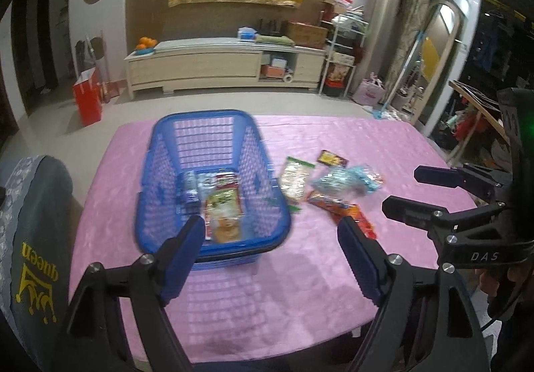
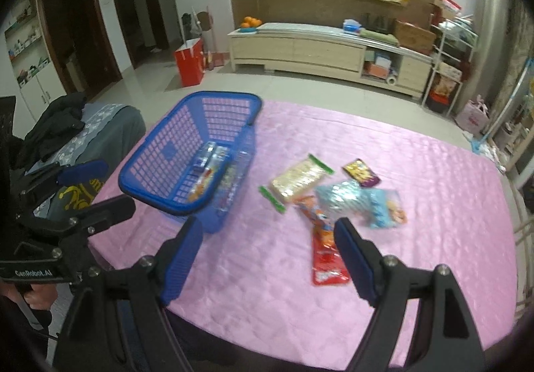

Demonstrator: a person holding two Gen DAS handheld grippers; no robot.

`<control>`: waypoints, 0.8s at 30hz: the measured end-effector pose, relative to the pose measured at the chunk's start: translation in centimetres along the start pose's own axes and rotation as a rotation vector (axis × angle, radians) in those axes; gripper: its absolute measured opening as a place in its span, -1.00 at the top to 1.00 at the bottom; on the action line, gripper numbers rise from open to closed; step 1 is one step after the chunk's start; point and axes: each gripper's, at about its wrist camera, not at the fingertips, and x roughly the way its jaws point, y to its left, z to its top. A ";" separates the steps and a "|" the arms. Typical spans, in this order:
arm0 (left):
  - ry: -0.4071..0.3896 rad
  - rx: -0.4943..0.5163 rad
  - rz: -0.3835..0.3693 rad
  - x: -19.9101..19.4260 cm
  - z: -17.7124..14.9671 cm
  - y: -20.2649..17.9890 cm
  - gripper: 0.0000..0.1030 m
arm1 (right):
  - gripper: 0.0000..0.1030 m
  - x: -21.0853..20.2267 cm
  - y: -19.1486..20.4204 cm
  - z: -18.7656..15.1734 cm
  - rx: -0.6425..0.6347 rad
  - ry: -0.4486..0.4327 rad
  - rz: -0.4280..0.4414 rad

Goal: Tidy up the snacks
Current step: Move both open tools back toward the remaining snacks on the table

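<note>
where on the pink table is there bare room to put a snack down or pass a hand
Bare cloth runs along the near edge of the pink table, in front of the blue basket and the red packet. The far right corner beyond the purple packet is free too. It is crowded right of the basket, around the light blue packet.

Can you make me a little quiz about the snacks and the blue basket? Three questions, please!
1. True or false: the blue basket is empty.
2. How many snack packets lie loose on the pink tablecloth? A) two B) four C) seven
3. Fill in: the long red packet lies nearest the ____ tool.

Key:
1. False, packets are already inside.
2. B: the red one, the pale packet with green ends, the light blue packet and the small dark packet.
3. Right; it is open and holds nothing, like the left tool.
</note>
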 end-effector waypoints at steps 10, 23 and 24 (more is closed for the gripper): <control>0.033 0.052 -0.055 2.6 -0.1 -6.2 -0.55 | -0.64 -2.2 -5.8 -2.2 0.064 -0.054 -0.023; 0.138 0.047 -0.071 8.7 -1.5 -11.0 -0.55 | -0.64 0.3 -10.1 -5.8 -0.015 -0.022 -0.113; 0.148 0.044 -0.071 9.2 -1.8 -11.2 -0.55 | -0.64 0.6 -10.5 -6.1 -0.007 -0.015 -0.108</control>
